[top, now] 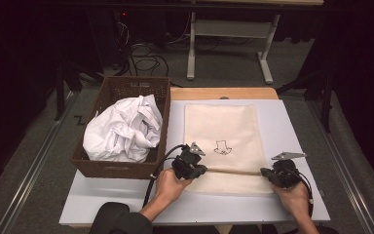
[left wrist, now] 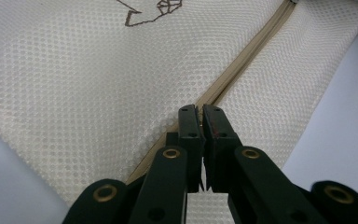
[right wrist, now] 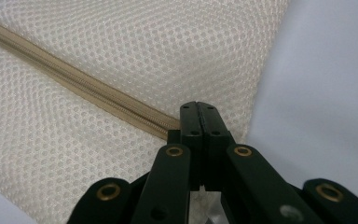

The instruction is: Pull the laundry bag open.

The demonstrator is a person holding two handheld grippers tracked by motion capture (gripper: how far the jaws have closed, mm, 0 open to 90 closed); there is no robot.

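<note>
From the high view, the work looks barely begun: the cream mesh laundry bag [top: 222,146] lies flat on the white board [top: 126,200] with its zipper [top: 233,171] running straight between the two tools, apparently shut along the stretch that shows, while the crumpled white garment [top: 124,129] sits in the brown basket [top: 121,165] just beyond and outward of the left gripper [top: 199,169]; opening the bag and loading the clothing appear to be left. Here both forearms come in low from the near edge, each hand wrapped around its tool, the left gripper at one end of the zipper line and the right gripper [top: 267,173] at the other, tips facing each other across it. In the left gripper view, the left gripper [left wrist: 200,112] points down along the zipper [left wrist: 256,51], jaws clenched with only a sliver between them, tips resting on the tape; whether a pull tab is pinched I cannot tell. In the right gripper view, the right gripper [right wrist: 200,108] is clamped fully together on the zipper's [right wrist: 88,91] end near the bag's edge, seemingly pinning it to the board.
</note>
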